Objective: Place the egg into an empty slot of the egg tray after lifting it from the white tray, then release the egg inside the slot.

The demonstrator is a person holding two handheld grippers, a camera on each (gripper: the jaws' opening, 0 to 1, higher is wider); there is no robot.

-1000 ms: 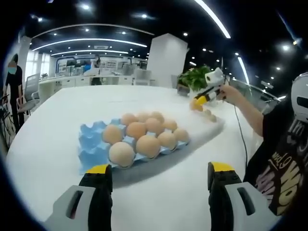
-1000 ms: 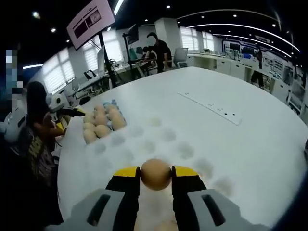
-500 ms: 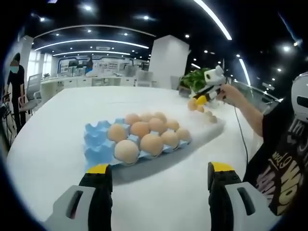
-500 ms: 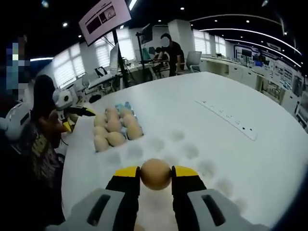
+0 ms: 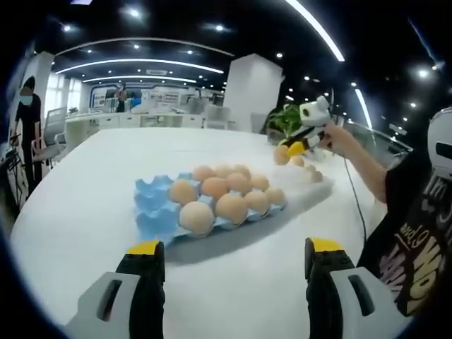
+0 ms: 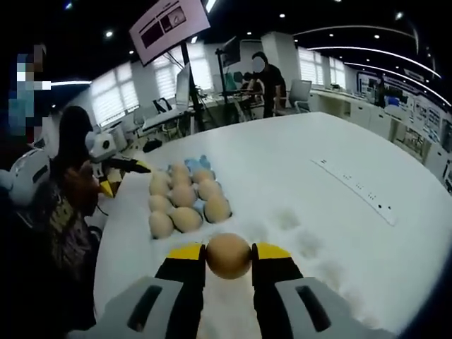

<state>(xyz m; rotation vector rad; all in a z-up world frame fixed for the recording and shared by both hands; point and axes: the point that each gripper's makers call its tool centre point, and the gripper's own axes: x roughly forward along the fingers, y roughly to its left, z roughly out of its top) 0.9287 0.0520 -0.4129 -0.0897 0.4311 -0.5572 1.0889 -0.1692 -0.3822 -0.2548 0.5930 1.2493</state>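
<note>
**Egg held up, on its way to the blue tray**

The big white table point(image 5: 78, 183) lies under everything. In the left gripper view, the blue egg tray point(image 5: 152, 212) sits on it, out past the fingertips of the left gripper point(image 5: 236, 258). That gripper holds nothing, and its 2 jaws stand wide apart. The tray is mostly full of eggs. Its empty slots point(image 5: 150, 192) are the blue cups on the side of the tray toward the left finger.

The white tray point(image 5: 311, 191) lies just past the blue one, toward the right finger. It is hard to see against the table. A few eggs rest on it, near the hand of the person.

In the right gripper view, the right gripper point(image 6: 228, 256) pinches 1 egg point(image 6: 228, 255) between its 2 yellow fingertips point(image 6: 185, 252). The egg looks lifted up off the white tray. The blue egg tray point(image 6: 201, 164) is farther out from the fingers, a bit toward the left one.

An egg is light, but its shell is thin, hard and smooth. It can crack if squeezed too much, and slip if held too loosely. The best hold is on its 2 round sides, gently, as the fingers do here. It should go down softly into an empty cup.
</note>
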